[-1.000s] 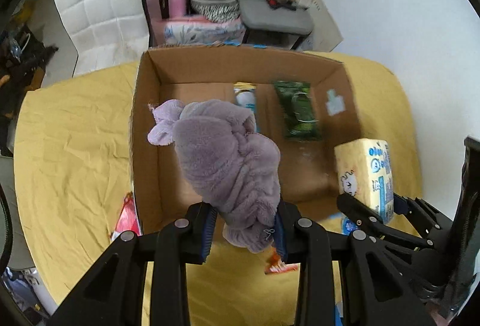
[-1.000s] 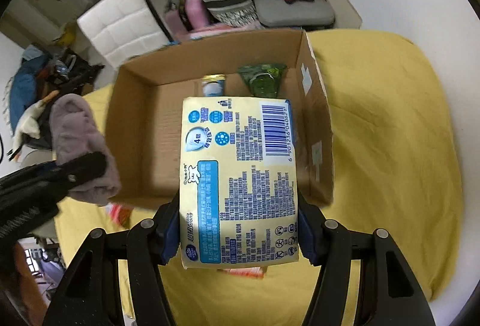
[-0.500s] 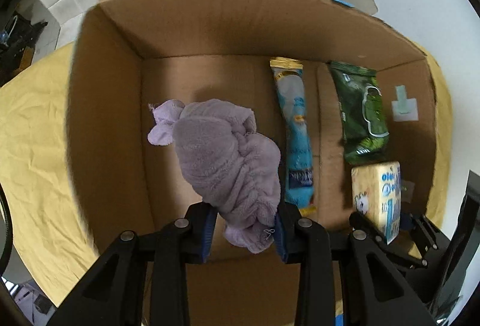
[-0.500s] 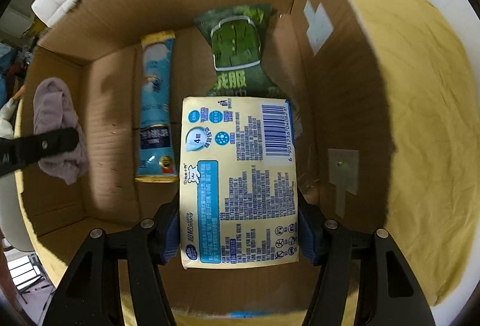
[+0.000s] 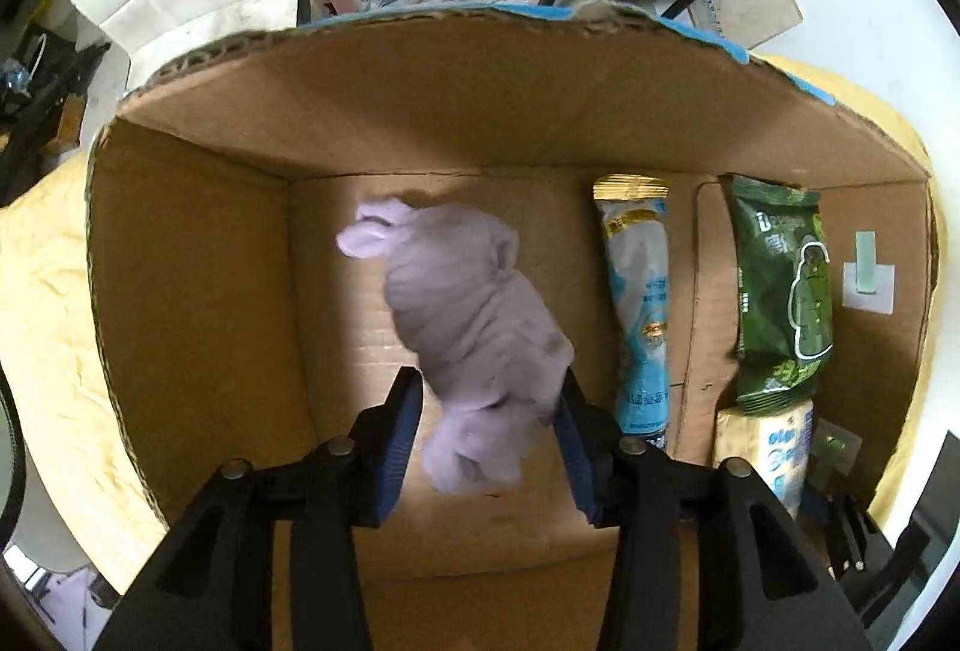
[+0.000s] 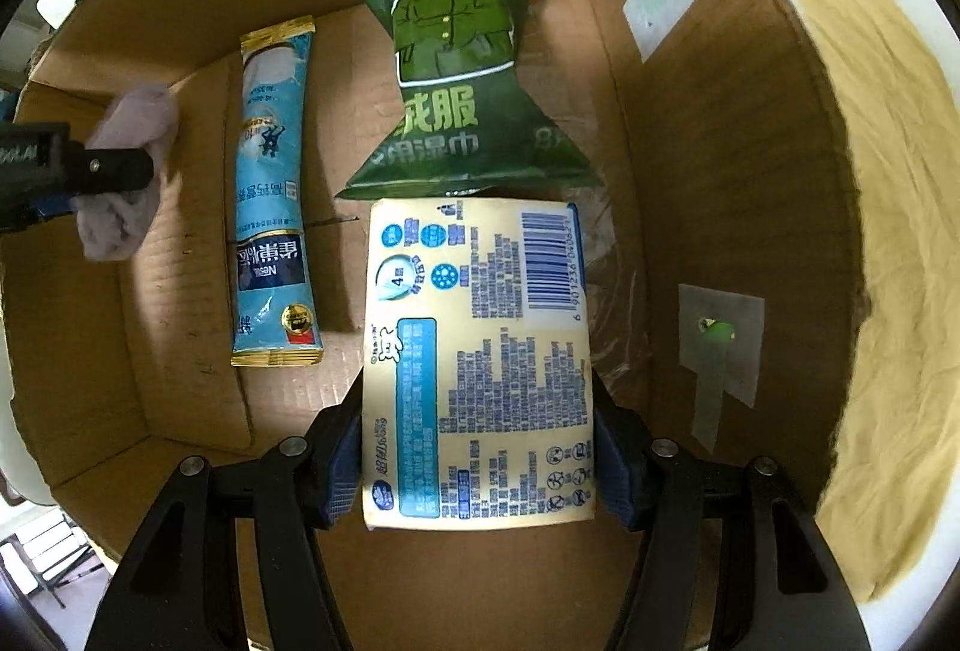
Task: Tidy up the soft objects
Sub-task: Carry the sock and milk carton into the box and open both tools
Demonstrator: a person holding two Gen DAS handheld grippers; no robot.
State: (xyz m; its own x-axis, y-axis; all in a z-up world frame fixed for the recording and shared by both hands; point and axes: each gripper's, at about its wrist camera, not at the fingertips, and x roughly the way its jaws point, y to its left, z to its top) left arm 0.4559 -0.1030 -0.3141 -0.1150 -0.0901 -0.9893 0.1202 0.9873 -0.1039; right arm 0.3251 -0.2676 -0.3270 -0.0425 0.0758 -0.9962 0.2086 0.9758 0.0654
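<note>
Both tongs pointed down into the cardboard box [image 5: 198, 291], lowering soft goods to its floor. The left tongs [image 5: 489, 414] were opening; the lilac cloth [image 5: 474, 327] hung between them, the left pad already clear, probably to drop it in the bare left part. The right tongs [image 6: 480, 447] clamped the yellow tissue pack [image 6: 480, 363], just behind the green wipes pack [image 6: 462, 99] and right of the blue sachet [image 6: 273, 207], seemingly extending the row.

- The left wrist view is aimed straight down from close above into the left half of the cardboard box [image 5: 198, 291].
- The right wrist view is aimed straight down, nearer still, into the right half.
- The blue sachet [image 5: 639, 315] and green packet [image 5: 780, 291] are shared by both views.
</note>
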